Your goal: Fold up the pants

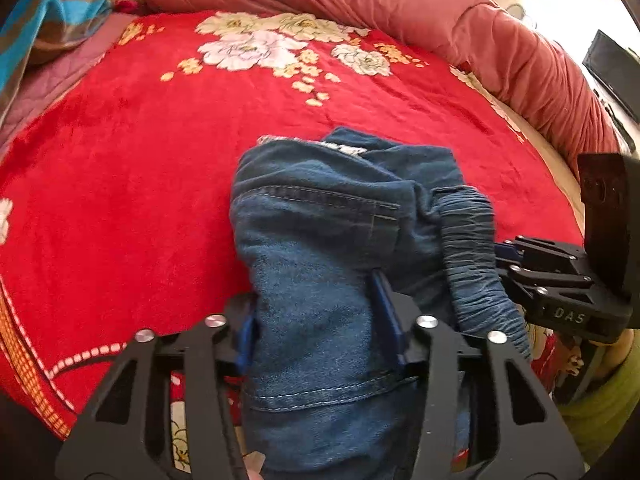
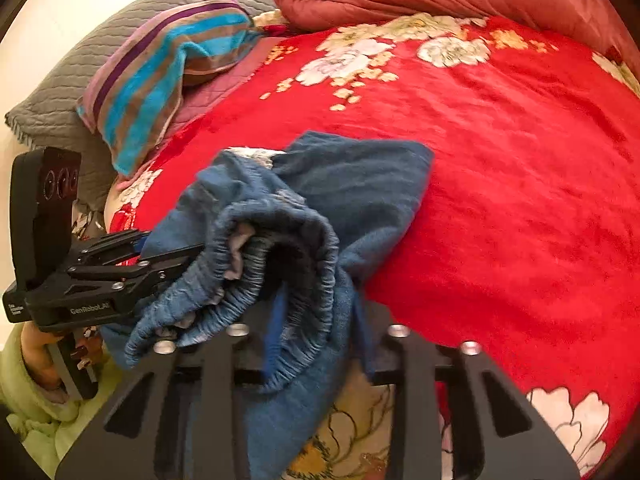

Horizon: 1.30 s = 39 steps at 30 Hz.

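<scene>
Pinching a thick bunch of the blue denim pants point(image 1: 320, 240) between its blue-padded fingers, the left gripper point(image 1: 316, 320) holds the cloth at the near edge of the red floral plush blanket point(image 1: 140, 160). The right gripper point(image 2: 316, 316), just to its right, is clamped on the gathered elastic waistband point(image 2: 280, 248). Farther off lie a striped blue-and-brown towel point(image 2: 160, 80) at the left and a rumpled salmon-pink quilt point(image 1: 400, 4) along the far side.

1. Left gripper point(image 1: 316, 312): jaws closed on a bunched fold of the pants point(image 1: 320, 220).
2. Right gripper point(image 2: 316, 320): jaws clamped on the waistband, close beside the left gripper.
</scene>
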Tool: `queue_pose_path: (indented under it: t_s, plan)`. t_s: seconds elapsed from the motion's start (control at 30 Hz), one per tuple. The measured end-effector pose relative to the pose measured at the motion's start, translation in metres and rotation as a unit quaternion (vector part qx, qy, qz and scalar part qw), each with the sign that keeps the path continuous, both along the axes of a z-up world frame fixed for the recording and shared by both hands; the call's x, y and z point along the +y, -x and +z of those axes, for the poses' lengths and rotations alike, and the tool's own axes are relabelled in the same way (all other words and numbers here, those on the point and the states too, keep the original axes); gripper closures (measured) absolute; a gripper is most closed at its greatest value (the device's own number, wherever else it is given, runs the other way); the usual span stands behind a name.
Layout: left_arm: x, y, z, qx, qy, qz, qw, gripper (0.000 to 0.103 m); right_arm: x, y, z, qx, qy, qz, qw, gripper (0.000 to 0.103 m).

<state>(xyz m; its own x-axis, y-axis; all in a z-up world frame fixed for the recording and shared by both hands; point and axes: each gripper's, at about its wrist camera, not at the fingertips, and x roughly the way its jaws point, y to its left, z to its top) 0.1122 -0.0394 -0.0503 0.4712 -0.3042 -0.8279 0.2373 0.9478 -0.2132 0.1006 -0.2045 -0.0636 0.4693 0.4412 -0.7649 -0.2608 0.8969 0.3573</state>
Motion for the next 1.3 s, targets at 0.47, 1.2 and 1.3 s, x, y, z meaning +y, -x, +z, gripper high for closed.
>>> queue_pose_path:
  t_s: [0.47,1.2,1.3]
  plan:
    - [0.008,-0.054,0.044,-0.05,0.027,0.029,0.9979,0.078,0.008,-0.052,0.055,-0.095,0.025,0.018,0.995,0.087]
    - [0.02,-0.085,0.018,-0.04,-0.002,0.064,0.9971,0.064,0.001,-0.094,0.017,-0.053,0.098,-0.032,0.993,0.071]
    - [0.021,-0.084,0.013,-0.035,-0.002,0.065,0.9973,0.06,0.0,-0.092,0.011,-0.044,0.107,-0.038,0.993,0.062]
